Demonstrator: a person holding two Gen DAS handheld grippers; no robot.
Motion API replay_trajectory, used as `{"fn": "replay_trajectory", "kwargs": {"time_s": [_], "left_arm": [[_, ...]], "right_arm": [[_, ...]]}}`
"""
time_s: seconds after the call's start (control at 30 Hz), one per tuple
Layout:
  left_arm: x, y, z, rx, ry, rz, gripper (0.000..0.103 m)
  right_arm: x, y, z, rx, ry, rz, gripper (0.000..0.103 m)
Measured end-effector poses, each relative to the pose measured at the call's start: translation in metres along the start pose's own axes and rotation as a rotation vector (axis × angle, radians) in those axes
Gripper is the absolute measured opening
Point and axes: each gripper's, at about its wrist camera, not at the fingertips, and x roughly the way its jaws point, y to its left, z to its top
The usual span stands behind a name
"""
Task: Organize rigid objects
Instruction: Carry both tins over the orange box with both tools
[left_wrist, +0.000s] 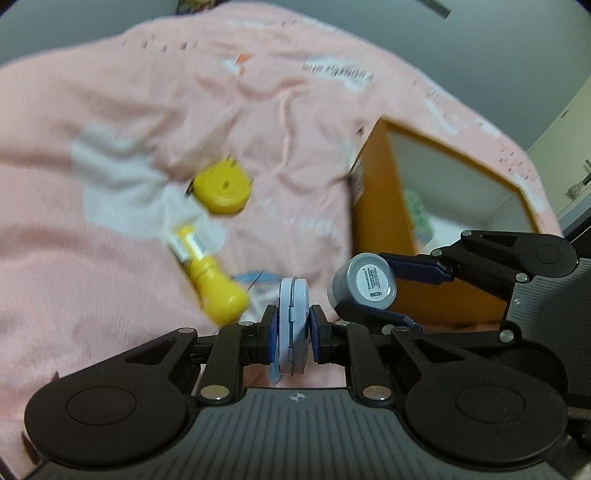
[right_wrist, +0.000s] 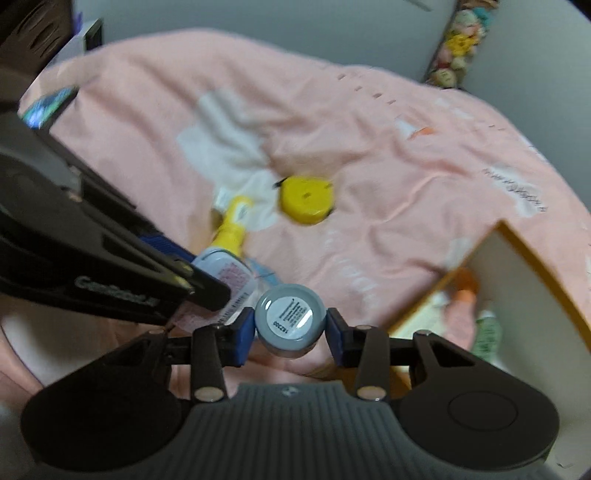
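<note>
My left gripper (left_wrist: 292, 328) is shut on a flat pale blue tin (left_wrist: 292, 325), held on edge above the pink bed cover. My right gripper (right_wrist: 291, 326) is shut on a small grey jar (right_wrist: 290, 319) whose labelled base faces the camera; the jar also shows in the left wrist view (left_wrist: 364, 282). The tin also shows in the right wrist view (right_wrist: 231, 277), between the left gripper's fingers. A yellow round container (left_wrist: 221, 190) and a yellow bottle (left_wrist: 210, 282) lie on the cover ahead; both also show in the right wrist view, the container (right_wrist: 306, 199) and the bottle (right_wrist: 232, 225).
An open orange box (left_wrist: 373, 206) stands on the pink bed cover (left_wrist: 110, 110) to the right, with several items inside (right_wrist: 465, 306). Its rim (right_wrist: 532, 254) is close to my right gripper. A grey wall lies behind the bed. Stuffed toys (right_wrist: 461, 40) hang at the back right.
</note>
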Motion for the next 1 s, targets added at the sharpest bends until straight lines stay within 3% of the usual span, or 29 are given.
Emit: {"fn": "replay_trajectory", "kwargs": {"time_s": [0.3, 0.57, 0.87, 1.0], "left_arm": [[-0.026, -0.044, 0.031, 0.085, -0.150, -0.073, 0.019], [-0.014, -0.110, 0.056, 0.205, -0.185, -0.209, 0.019], [0.051, -0.167, 0.079, 0.212, -0.071, -0.309, 0.019], [0.084, -0.187, 0.088, 0.240, -0.016, -0.299, 0.019]], "right_arm": [[-0.058, -0.041, 0.004, 0.130, -0.151, -0.065, 0.041], [-0.091, -0.096, -0.005, 0.225, -0.149, -0.215, 0.041], [-0.082, -0.172, -0.047, 0.388, -0.005, -0.323, 0.041], [-0.065, -0.202, -0.068, 0.483, 0.052, -0.332, 0.041]]}}
